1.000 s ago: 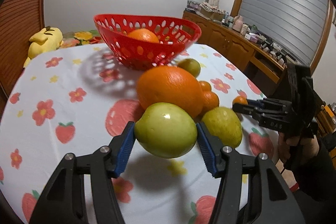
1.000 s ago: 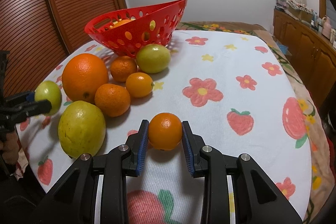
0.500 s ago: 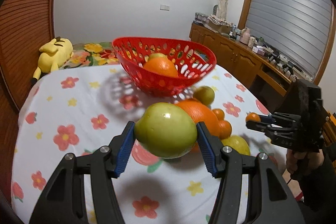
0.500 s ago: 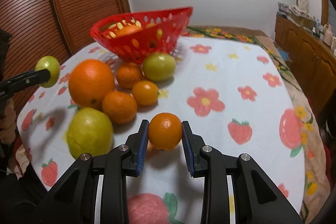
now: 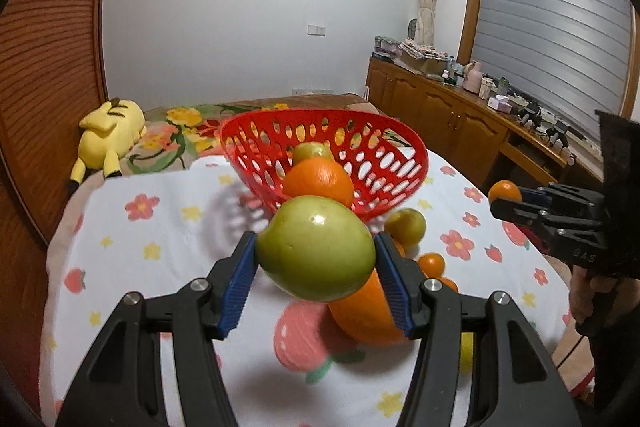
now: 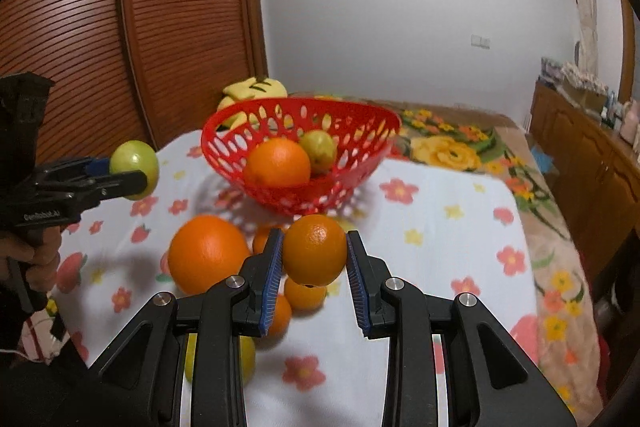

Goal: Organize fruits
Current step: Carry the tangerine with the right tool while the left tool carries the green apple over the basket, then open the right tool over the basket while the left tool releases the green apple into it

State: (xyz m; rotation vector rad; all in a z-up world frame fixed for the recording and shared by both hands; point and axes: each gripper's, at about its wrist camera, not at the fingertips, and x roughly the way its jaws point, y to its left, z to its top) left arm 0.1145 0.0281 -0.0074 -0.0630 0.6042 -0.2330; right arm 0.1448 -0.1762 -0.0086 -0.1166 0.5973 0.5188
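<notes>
My left gripper (image 5: 316, 267) is shut on a green fruit (image 5: 316, 247) and holds it in the air, short of the red perforated basket (image 5: 400, 151). The green fruit also shows in the right wrist view (image 6: 134, 163). My right gripper (image 6: 314, 267) is shut on a small orange (image 6: 314, 249), raised above the loose fruit; the small orange also shows in the left wrist view (image 5: 505, 190). The basket (image 6: 360, 143) holds an orange (image 6: 278, 163) and a green fruit (image 6: 320, 147). A large orange (image 6: 208, 253) and several smaller fruits lie on the cloth.
The table has a white cloth (image 5: 160, 239) with flowers and strawberries. A yellow plush toy (image 5: 110, 131) lies behind the table at the left. A wooden cabinet (image 5: 448, 115) with clutter runs along the right wall. A slatted wooden door (image 6: 120, 27) stands at the left.
Both grippers have risen with their fruit and moved toward the basket. The basket's inside now shows from above. The loose fruit has dropped lower in both views.
</notes>
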